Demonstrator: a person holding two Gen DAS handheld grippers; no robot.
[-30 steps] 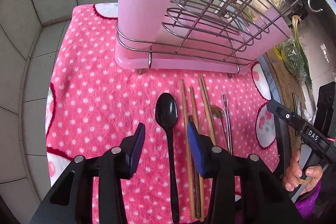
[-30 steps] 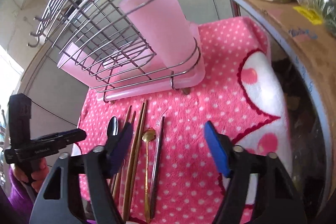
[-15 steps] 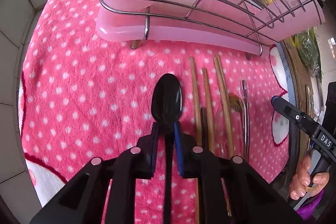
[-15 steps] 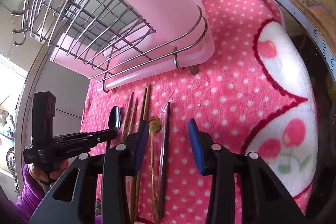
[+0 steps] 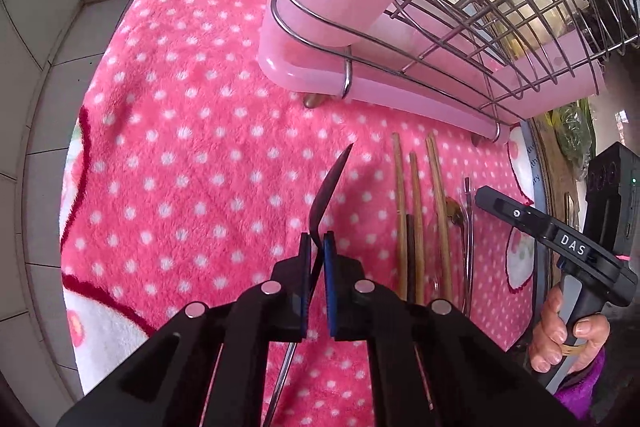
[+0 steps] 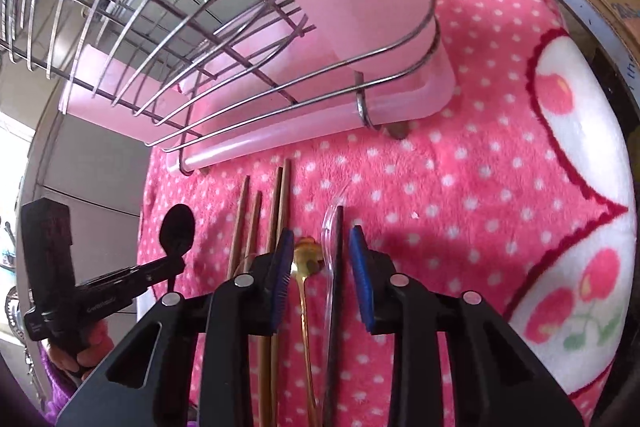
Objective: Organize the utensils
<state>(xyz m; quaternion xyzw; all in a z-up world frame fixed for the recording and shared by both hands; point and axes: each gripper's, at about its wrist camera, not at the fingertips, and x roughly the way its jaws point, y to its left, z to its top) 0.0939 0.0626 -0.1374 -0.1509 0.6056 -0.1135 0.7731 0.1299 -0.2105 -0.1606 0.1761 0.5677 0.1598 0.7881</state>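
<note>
My left gripper [image 5: 316, 241] jaws pinching the black spoon [image 5: 328, 187] at its neck, bowl tilted up ahead, my right gripper [image 6: 322, 247] jaws part-spread and closing, straddling the gold spoon [image 6: 306, 255] and clear utensil [image 6: 332, 227], not pressing either

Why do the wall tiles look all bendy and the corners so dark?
Left wrist view: the fisheye lens curves the grey wall tiles and blackens the corners. Right wrist view: the shiny wire dish rack bows outward the same way, and daylight at the left edge is washed out white.
</note>
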